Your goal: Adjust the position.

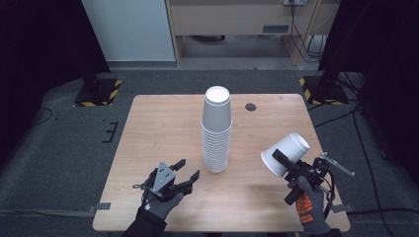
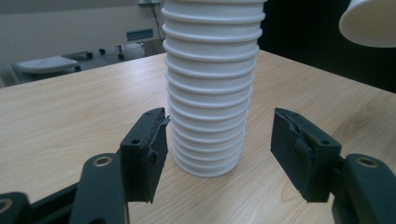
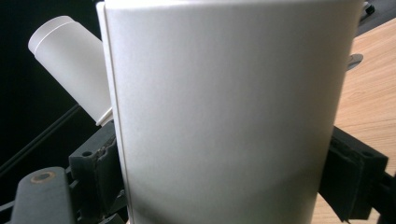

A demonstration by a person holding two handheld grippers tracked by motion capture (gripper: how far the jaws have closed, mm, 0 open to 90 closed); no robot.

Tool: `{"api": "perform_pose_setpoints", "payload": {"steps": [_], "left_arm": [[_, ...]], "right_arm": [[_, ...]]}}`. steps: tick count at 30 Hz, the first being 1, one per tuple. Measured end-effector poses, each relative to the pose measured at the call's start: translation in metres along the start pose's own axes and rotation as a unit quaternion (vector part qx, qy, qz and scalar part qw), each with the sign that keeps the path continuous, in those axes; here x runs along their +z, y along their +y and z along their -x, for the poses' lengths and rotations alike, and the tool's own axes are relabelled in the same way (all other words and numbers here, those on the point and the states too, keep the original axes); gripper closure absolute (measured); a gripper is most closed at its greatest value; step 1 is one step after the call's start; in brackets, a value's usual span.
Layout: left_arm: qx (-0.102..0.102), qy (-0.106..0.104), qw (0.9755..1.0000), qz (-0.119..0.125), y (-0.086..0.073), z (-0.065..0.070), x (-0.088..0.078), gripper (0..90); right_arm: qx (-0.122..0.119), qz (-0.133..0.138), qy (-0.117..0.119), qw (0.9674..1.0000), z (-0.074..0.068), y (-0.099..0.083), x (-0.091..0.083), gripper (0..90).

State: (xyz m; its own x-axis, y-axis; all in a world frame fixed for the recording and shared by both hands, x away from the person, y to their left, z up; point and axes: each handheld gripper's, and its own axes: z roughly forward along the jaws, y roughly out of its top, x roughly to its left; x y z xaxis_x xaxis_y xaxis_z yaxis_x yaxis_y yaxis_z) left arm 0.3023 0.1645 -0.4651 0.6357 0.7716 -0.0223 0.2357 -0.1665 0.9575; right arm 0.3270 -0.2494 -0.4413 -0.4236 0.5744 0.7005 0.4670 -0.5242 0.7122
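Right gripper (image 1: 285, 167): your jaws grasp a cup (image 1: 285, 154), tilted, off the table | left gripper (image 1: 190, 170): jaws apart, empty, near stack (image 1: 216, 129) | risk: squeezing crushes your cup; nudging topples the stack.

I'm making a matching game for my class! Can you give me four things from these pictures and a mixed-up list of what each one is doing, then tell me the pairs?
Things:
1. stack of cups
2. single cup
3. left gripper
4. right gripper

States:
A. jaws open, nothing between them
B. tilted, lifted off the table
C. standing upright on the table
D. jaws clamped on a cup's sides

Pairs: 1-C, 2-B, 3-A, 4-D
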Motion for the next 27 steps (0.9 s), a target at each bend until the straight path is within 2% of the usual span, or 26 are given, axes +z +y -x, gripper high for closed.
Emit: {"api": "perform_pose_setpoints", "payload": {"steps": [8,27], "left_arm": [[0.013,-0.012,0.9998,0.005,0.006,0.009,0.009,36.8],[0.016,-0.045,0.9988,0.01,0.015,0.036,0.033,37.6]], "right_arm": [[0.005,-0.003,-0.003,1.0,0.002,-0.001,0.001,15.2],[0.014,-0.009,0.003,0.9999,-0.001,-0.007,0.007,15.1]]}}
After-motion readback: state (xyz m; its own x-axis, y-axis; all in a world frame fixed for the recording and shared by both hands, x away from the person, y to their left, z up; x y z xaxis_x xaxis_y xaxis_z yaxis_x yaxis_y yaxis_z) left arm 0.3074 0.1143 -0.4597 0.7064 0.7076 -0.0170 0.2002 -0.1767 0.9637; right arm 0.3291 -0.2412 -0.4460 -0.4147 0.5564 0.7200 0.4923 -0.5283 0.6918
